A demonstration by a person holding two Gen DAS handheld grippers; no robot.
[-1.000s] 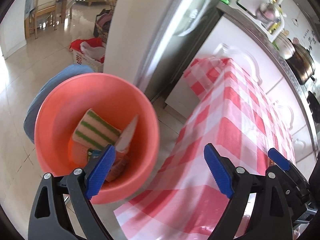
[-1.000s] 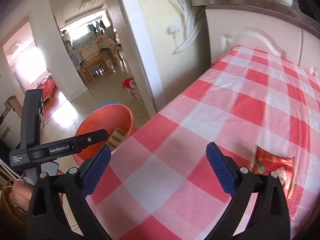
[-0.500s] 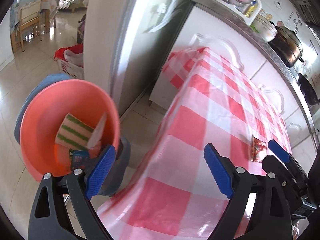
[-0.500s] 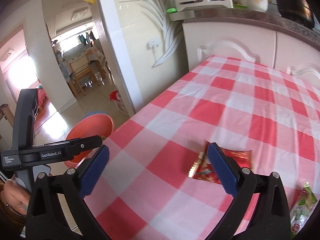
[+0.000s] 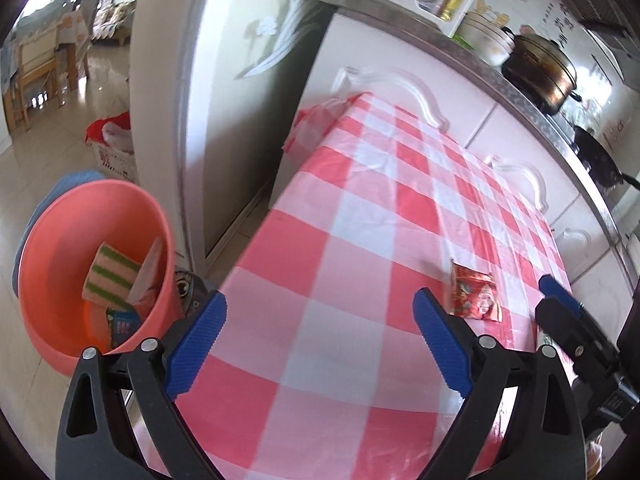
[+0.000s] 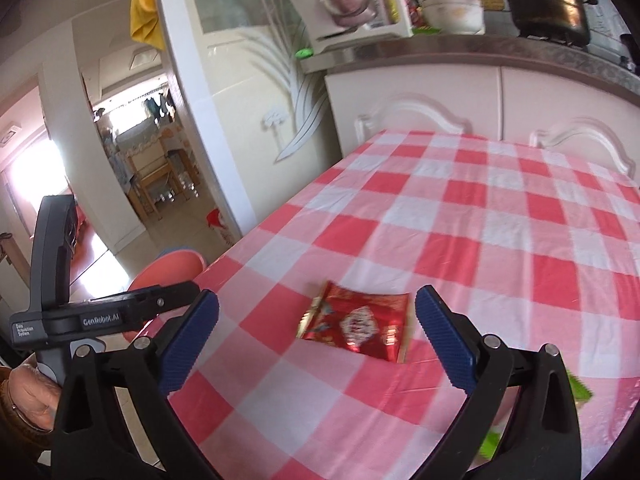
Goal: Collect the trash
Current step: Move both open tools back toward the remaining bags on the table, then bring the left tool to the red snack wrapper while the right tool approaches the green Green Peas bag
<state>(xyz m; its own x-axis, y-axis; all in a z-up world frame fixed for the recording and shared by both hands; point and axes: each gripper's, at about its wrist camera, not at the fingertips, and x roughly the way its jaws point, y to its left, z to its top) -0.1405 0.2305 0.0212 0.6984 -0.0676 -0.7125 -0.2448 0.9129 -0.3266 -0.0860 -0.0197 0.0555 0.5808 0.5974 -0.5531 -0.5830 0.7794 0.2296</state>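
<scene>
While left hand-held gripper (image 5: pixel 318 334) opens empty, right hand-held gripper (image 6: pixel 316 338) gapes over red wrapper (image 6: pixel 356 322).

worktop cloth (image 6: pixel 460 240): red and white checks, glossy plastic
flat foil snack wrapper (image 6: pixel 356 324): red, gold edge, white medallion print
round plastic basin (image 5: pixel 52 240): coral pink
sponge in basin (image 5: pixel 110 274): green and cream stripes
fingers (image 6: pixel 188 344): blue ribbed pads, black frames
</scene>
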